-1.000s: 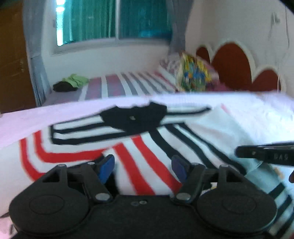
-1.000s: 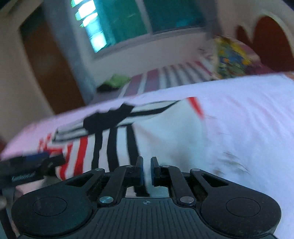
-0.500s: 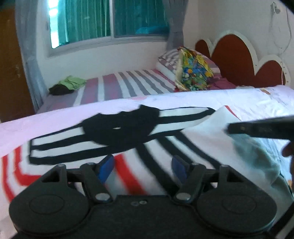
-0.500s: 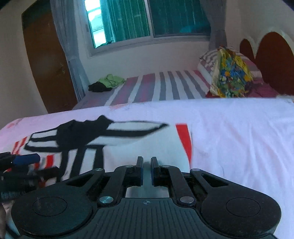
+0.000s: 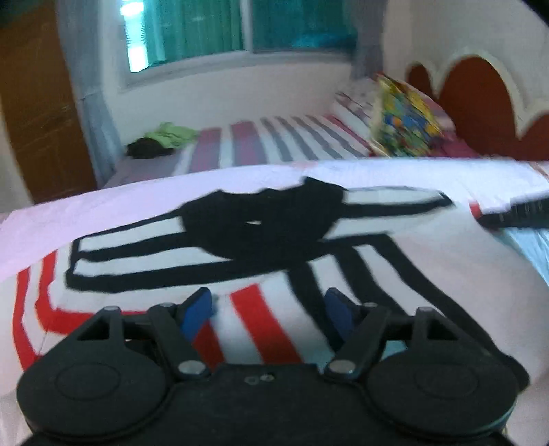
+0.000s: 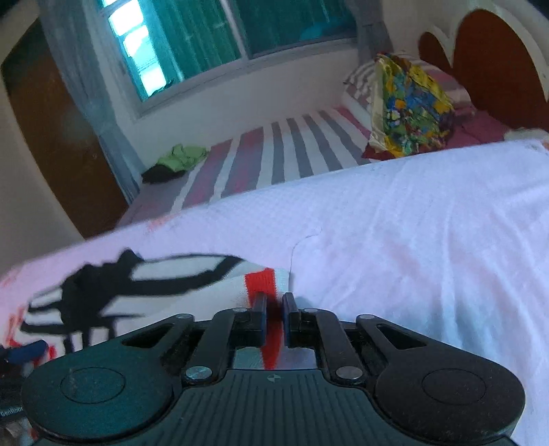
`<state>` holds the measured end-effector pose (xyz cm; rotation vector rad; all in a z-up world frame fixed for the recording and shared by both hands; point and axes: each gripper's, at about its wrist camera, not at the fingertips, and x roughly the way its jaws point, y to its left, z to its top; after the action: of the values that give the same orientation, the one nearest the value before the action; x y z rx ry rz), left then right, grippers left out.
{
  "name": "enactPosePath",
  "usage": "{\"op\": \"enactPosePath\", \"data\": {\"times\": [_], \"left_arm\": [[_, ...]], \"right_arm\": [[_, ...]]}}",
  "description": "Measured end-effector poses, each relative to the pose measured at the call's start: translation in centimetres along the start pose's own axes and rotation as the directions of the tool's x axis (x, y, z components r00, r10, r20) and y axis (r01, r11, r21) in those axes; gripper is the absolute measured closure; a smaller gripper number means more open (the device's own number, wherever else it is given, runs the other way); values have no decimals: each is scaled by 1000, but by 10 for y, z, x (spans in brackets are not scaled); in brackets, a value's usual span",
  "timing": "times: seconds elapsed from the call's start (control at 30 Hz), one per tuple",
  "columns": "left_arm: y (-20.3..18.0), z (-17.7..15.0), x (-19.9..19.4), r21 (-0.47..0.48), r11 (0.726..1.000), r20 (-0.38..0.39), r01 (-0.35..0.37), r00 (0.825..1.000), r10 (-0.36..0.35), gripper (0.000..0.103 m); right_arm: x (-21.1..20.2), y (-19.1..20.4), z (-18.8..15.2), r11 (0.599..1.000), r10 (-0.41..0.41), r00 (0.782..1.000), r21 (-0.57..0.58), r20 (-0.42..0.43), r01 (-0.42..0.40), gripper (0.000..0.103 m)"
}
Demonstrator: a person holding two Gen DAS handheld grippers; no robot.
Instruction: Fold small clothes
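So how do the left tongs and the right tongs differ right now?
The left tongs stand wide apart and are opening further; the right tongs show only a narrow gap and are just starting to open. The left tongs hang over the middle of the striped shirt, the right tongs at its red-striped edge, with red cloth in the gap. Both point down at the shirt on the white sheet.

My left wrist view looks close down over the striped shirt (image 5: 260, 240); my right faces its right edge. Both share the window (image 6: 240, 31) beyond.

left gripper (image 5: 267, 305): black, blue pads | right gripper (image 6: 273, 305): black, ribbed, pads seemingly dark
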<state>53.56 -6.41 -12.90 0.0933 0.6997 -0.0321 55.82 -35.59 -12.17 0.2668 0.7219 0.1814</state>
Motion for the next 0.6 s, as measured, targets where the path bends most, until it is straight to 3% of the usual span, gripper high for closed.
{"op": "enactPosePath", "data": {"times": [0.1, 0.17, 0.27, 0.33, 0.4, 0.43, 0.5, 0.6], "left_arm": [[0, 8, -9, -40, 999, 17, -30, 999, 31, 32], [-11, 14, -11, -14, 1000, 44, -19, 999, 19, 32], [-30, 23, -2, -15, 999, 33, 36, 999, -35, 32], [-35, 23, 9, -11, 999, -11, 31, 999, -31, 30], [-22, 17, 13, -42, 999, -29, 27, 999, -28, 29], [-14, 15, 8, -46, 999, -23, -7, 1000, 6, 29], [-9, 10, 6, -7, 996, -14, -85, 996, 85, 27], [3, 5, 9, -70, 997, -10, -36, 999, 35, 24]], "right_arm": [[-6, 10, 8, 999, -44, 999, -31, 11, 45, 85], [-15, 24, 8, 996, 6, 997, -88, 79, 1, 85], [-5, 51, -1, 970, 31, 999, -243, 36, -22, 85], [7, 55, -8, 953, -27, 1000, -301, 15, 31, 86], [10, 39, -3, 968, -76, 997, -237, 23, 80, 86], [9, 36, 0, 965, -137, 990, -221, 23, 139, 85], [0, 37, 1, 970, -92, 995, -222, 29, 96, 85], [-17, 52, -14, 968, -8, 998, -252, 65, 25, 85]]}}
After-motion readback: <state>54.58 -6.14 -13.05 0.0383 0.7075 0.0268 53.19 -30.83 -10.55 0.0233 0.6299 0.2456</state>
